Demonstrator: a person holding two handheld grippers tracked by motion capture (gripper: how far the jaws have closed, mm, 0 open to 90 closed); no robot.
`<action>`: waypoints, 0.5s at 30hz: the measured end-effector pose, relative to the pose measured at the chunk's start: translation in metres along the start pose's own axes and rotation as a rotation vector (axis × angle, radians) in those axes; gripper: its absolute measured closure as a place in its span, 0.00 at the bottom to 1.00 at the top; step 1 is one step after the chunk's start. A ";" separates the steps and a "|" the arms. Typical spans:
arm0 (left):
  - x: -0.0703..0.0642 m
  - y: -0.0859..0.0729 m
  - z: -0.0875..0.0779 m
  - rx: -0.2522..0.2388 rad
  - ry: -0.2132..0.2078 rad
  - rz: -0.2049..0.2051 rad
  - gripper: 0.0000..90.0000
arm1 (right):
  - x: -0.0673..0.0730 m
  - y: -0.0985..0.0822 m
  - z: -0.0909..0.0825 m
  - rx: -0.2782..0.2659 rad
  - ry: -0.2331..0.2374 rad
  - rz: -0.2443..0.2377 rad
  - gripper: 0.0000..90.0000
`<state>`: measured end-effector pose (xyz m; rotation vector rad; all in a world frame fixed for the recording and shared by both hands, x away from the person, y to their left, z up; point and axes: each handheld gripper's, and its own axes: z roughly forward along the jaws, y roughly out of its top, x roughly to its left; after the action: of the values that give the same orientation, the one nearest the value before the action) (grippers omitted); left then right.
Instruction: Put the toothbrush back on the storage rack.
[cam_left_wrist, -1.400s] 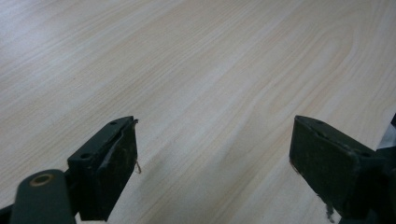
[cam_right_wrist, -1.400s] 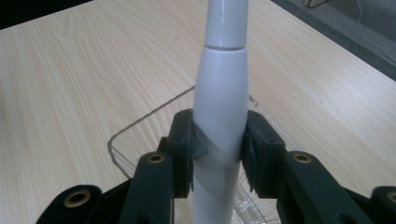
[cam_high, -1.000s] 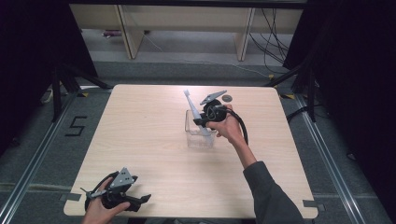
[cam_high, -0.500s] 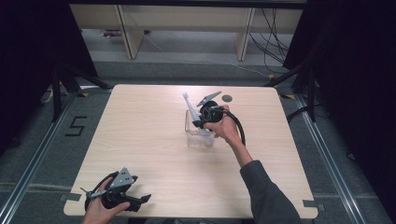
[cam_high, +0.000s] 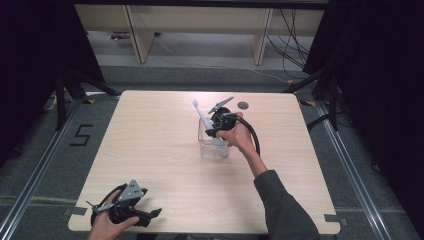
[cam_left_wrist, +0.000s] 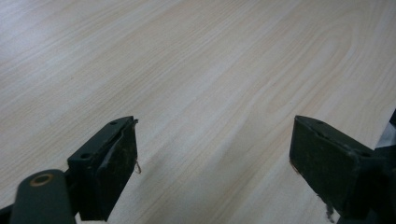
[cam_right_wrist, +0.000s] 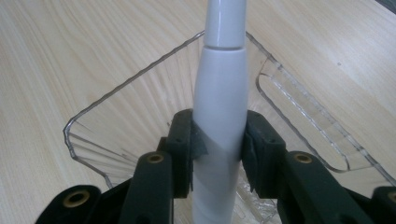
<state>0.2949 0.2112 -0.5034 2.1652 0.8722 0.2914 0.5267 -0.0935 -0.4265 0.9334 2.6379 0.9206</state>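
One toothbrush, one clear container

Light wood-grain tabletop stands on grey floor. Black curtains flank it; pale shelving, possibly a cabinet, behind.

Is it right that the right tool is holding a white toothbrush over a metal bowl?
Not quite. The right tool does grip the white toothbrush, but under it is a clear plastic box, not a metal bowl. The right gripper view shows the wood grain through its walls.
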 end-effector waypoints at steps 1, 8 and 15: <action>0.001 0.000 -0.001 0.009 0.003 0.011 0.16 | 0.001 0.000 -0.001 0.012 -0.007 0.004 0.74; 0.002 0.000 -0.001 0.014 0.009 0.014 0.16 | -0.001 0.001 0.001 -0.003 0.000 -0.030 0.74; 0.001 0.000 -0.001 0.013 0.009 0.016 0.17 | 0.002 0.001 0.003 0.011 -0.005 -0.006 0.73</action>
<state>0.2954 0.2129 -0.5027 2.1858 0.8645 0.3048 0.5269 -0.0897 -0.4280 0.9282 2.6430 0.9019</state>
